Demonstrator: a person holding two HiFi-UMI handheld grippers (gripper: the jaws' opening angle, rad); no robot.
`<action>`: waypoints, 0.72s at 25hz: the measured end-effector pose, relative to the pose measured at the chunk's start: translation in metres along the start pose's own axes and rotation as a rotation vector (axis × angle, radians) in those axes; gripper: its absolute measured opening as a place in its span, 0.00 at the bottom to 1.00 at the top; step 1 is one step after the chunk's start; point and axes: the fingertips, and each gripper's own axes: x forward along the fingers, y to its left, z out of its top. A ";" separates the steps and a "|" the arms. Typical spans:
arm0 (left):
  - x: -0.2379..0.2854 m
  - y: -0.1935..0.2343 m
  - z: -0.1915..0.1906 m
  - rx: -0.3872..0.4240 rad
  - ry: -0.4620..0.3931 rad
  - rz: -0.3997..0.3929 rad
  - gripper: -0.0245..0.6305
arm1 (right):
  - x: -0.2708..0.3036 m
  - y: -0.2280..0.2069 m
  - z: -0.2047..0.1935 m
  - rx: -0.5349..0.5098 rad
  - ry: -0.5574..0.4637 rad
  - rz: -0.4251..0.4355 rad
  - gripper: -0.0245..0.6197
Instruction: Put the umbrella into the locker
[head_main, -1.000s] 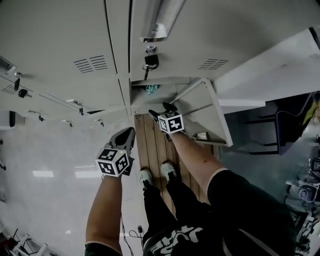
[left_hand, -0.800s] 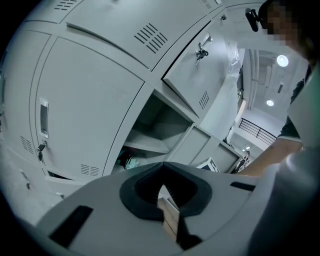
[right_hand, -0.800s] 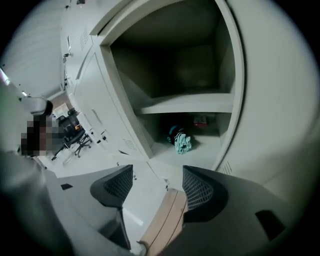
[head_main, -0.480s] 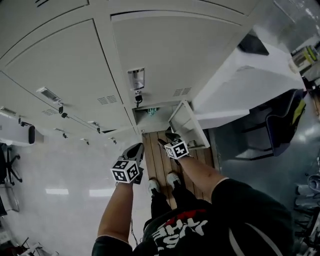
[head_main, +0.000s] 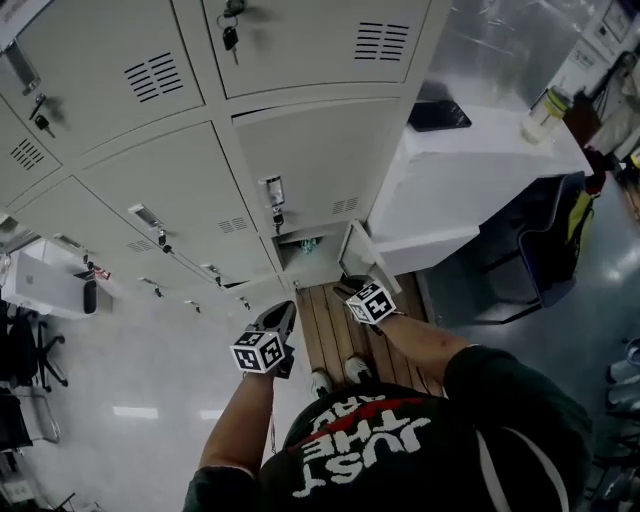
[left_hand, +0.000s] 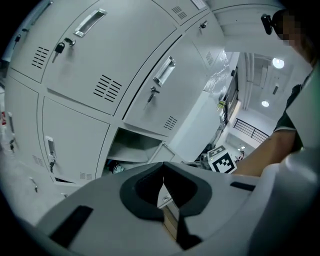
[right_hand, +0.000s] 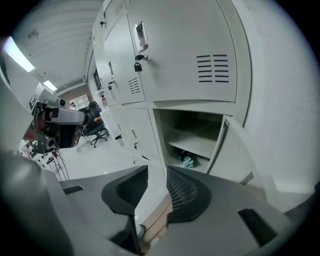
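The teal umbrella lies folded inside the open bottom locker, under its shelf; it also shows in the right gripper view as umbrella and in the left gripper view as umbrella. The locker door stands swung out to the right. My right gripper hangs in front of the door, well clear of the umbrella; its jaws are closing with a narrow gap and nothing between them. My left gripper is lower left of the locker, shut and empty.
Rows of shut grey lockers fill the wall, one with a key in its lock. A white counter with a bottle stands to the right, a dark chair beside it. Wooden floor planks lie below the locker.
Both grippers have risen and drawn back from the open locker as the head view lifted. The right gripper's jaws have narrowed. The umbrella stays inside.
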 end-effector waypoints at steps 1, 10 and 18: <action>-0.006 -0.005 0.003 0.000 0.000 -0.002 0.05 | -0.008 0.003 0.003 -0.010 0.000 0.004 0.25; -0.045 -0.042 0.033 0.080 0.013 -0.052 0.05 | -0.068 0.036 0.041 -0.099 -0.028 0.047 0.19; -0.072 -0.056 0.047 0.192 0.021 -0.085 0.05 | -0.108 0.048 0.075 -0.142 -0.117 0.048 0.15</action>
